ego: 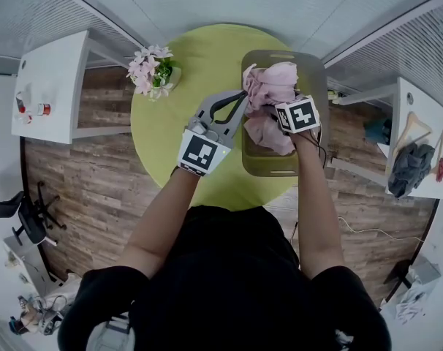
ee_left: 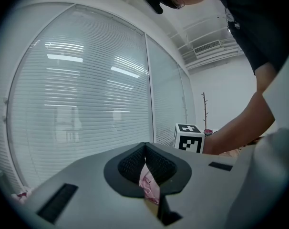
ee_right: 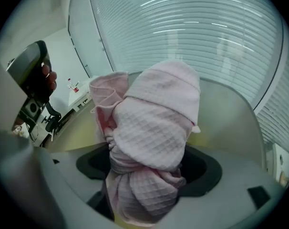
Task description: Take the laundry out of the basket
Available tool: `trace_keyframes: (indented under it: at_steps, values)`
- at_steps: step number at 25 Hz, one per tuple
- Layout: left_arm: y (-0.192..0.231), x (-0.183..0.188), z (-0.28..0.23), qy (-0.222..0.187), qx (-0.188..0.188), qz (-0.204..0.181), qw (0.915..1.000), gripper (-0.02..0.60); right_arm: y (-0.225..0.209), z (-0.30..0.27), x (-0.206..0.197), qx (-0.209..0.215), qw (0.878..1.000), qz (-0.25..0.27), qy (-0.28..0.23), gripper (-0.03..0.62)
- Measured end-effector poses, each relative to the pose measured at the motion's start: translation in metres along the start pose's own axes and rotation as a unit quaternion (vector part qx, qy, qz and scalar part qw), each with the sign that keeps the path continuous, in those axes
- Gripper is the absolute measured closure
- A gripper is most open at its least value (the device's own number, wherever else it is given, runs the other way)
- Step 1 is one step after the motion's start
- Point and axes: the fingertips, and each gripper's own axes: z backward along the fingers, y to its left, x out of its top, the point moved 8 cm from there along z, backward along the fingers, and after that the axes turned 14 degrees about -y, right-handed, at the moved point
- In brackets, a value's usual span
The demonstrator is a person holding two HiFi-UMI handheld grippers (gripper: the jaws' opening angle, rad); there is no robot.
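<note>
An olive laundry basket stands on the right half of a round green table. Pink waffle-weave laundry is bunched up inside it and rises above its rim. My left gripper reaches in from the left and is shut on a thin fold of the pink cloth. My right gripper is over the basket, shut on a thick wad of the same pink laundry, which hides most of its jaws. The basket wall curves behind the wad.
A small pot of pink flowers stands on the table's far left. White side tables flank the scene: one at left with small red items, one at right with dark clothing. An office chair stands on the wooden floor.
</note>
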Motion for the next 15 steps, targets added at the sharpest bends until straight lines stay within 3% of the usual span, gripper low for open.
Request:
trace_keyframes:
  at_steps: [15]
  values:
    - [-0.013,0.045,0.011,-0.026,0.008,-0.017,0.9995,0.571,0.029,0.068,0.049,-0.001,0.996,0.065,-0.065,0.158]
